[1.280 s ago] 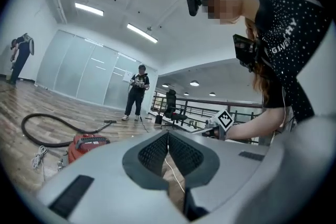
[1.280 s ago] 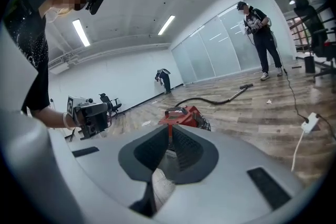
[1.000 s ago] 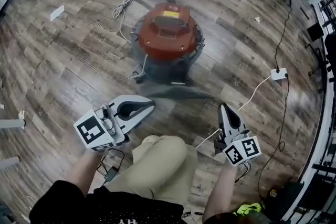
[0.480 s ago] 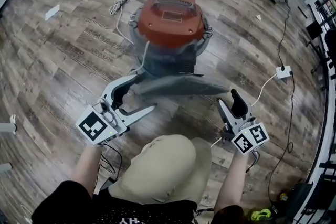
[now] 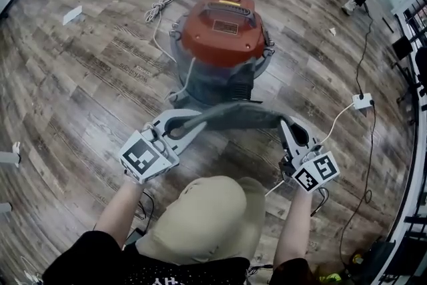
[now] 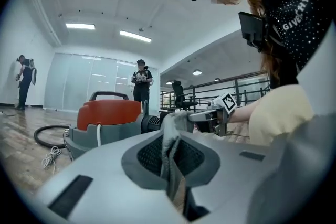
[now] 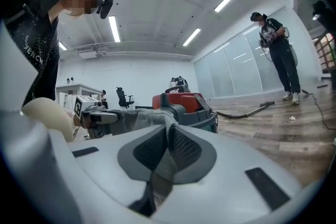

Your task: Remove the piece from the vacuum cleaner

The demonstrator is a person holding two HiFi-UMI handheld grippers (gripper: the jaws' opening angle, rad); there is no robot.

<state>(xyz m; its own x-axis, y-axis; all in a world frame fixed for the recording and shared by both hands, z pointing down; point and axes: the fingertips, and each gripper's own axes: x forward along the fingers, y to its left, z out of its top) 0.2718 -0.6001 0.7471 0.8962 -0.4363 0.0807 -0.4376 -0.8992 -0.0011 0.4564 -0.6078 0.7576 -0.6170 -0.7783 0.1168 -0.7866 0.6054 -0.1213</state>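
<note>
- Between left hand-held gripper [image 5: 179, 129] and right hand-held gripper [image 5: 291, 133]: grey fabric piece [image 5: 233, 115], jaws closing, pinching its ends.
- Risk: thin pinch slips, piece drops beside vacuum cleaner [image 5: 223, 30].

The vacuum [image 5: 223, 30] is a squat round canister with a red lid, a dark handle and a grey body. It stands upright on the floor. The piece [image 5: 237, 115] is a grey cloth strip, stretched roughly level just in front of the canister; whether it touches the body cannot be told. Its ends sit pinched between the closing jaws of the left gripper [image 5: 189, 123] and the right gripper [image 5: 289, 127].
</note>
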